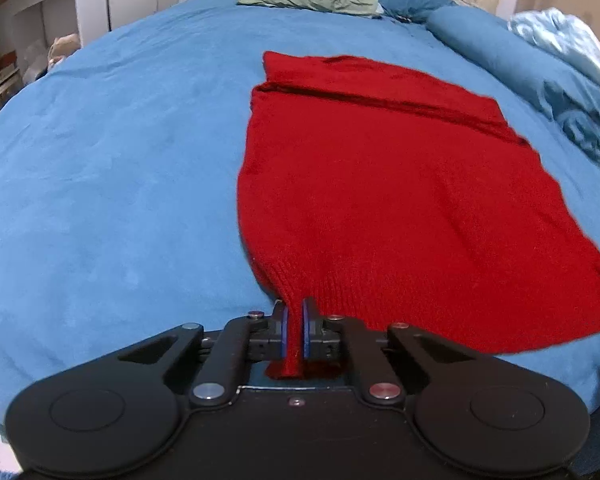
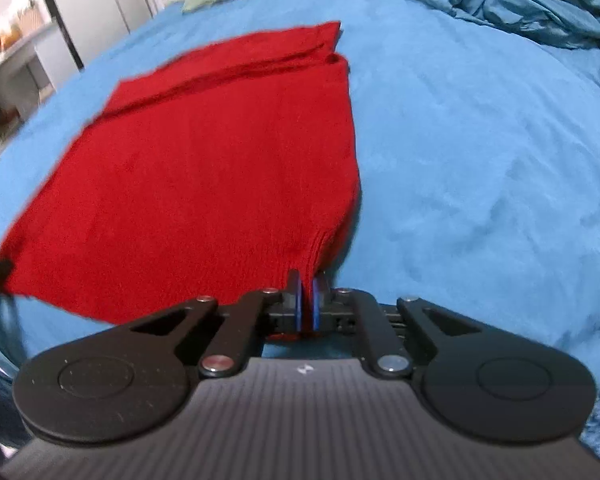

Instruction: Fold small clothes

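Red knit garment (image 1: pixel 380 184): flat on blue bed (image 1: pixel 120 160), stretching ahead of both claws. My left claw (image 1: pixel 295 330) and right claw (image 2: pixel 307 306) each clamp a near hem corner, likely for folding it away.

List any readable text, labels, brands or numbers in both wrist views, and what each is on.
No readable words or numbers in either view.
Right gripper body: one small pale logo mark, a symbol and not letters.
Left gripper, red knit garment, blue bedcover: no print visible.
Shelf clutter at the left edge: too small and blurred to read.
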Motion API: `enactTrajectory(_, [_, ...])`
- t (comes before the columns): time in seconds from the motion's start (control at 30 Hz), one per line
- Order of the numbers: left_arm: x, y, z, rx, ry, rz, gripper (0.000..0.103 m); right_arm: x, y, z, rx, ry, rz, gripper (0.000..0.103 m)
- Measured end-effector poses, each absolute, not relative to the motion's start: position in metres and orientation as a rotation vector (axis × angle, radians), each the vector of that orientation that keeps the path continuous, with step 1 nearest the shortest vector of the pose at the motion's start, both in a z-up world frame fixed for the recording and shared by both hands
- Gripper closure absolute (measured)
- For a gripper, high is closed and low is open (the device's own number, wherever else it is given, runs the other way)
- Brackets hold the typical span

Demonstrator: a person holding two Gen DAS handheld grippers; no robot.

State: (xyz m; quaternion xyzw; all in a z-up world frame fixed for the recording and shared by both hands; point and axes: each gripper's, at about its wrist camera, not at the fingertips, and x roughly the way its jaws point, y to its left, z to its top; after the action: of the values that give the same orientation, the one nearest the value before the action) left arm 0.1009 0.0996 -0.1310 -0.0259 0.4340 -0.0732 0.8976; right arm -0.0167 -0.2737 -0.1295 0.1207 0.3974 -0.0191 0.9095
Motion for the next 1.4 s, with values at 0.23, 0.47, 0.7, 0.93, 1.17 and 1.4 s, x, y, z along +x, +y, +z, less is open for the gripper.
enactTrajectory(0.23, [0.121,0.100,-0.052,-0.150,0.687,-0.152,0.097,0.013,-0.295,-0.048,0.331,0.652,0.059,0.083])
enactTrajectory(0.47, [0.260,0.085,0.007,-0.232,0.529,-0.105,0.097,0.148,-0.325,0.024,0.370,0.492,0.097,0.083])
enactTrajectory(0.7, [0.433,0.074,-0.037,-0.280,0.544,-0.007,0.097,0.331,-0.349,-0.005,0.413,0.532,0.004,0.083])
enactTrajectory(0.93, [0.498,0.065,-0.124,-0.291,0.658,0.038,0.097,0.413,-0.362,-0.096,0.458,0.626,-0.047,0.083])
enactTrajectory(1.17, [0.527,0.068,-0.129,-0.305,0.685,0.056,0.088,0.452,-0.376,-0.108,0.493,0.616,-0.062,0.079])
enactTrajectory(1.4, [0.470,0.074,-0.091,-0.205,0.570,0.055,0.017,0.411,-0.357,-0.093,0.368,0.545,-0.013,0.009])
